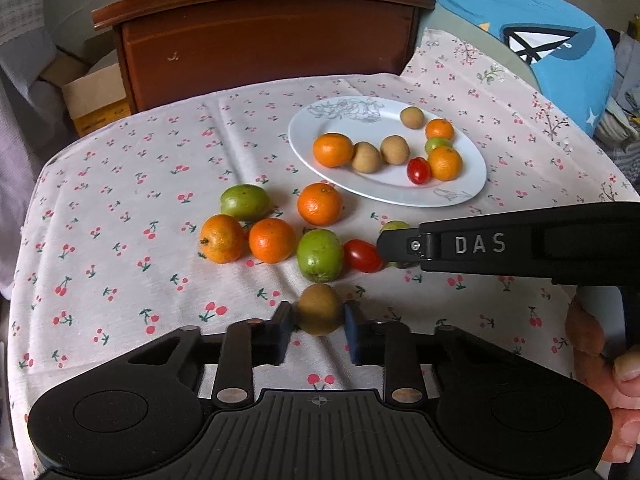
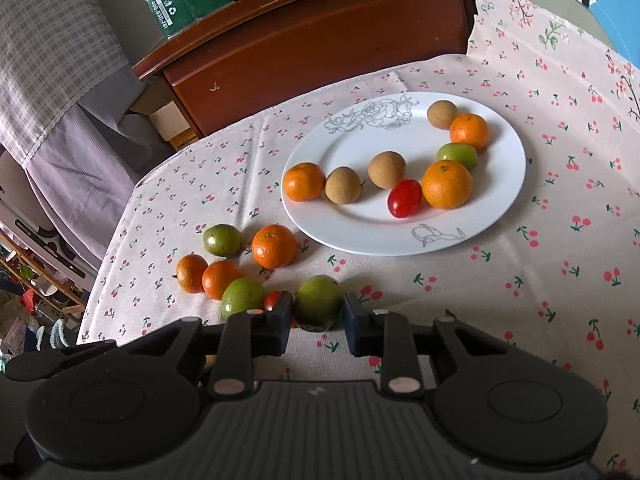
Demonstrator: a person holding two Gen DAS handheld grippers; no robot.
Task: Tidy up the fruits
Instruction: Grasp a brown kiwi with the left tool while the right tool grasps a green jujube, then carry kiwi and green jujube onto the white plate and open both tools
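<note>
The left gripper (image 1: 319, 326) has its jaws clenched on a brown fruit (image 1: 319, 309) and the right gripper (image 2: 318, 322) grasps a green fruit (image 2: 318, 302) (both near the plate (image 2: 348, 232)) on the counter (image 2: 520, 300).

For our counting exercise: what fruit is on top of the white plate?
The white plate holds three oranges, three brown fruits, one green fruit and one red tomato. Nothing seen shows what lies underneath them.
</note>
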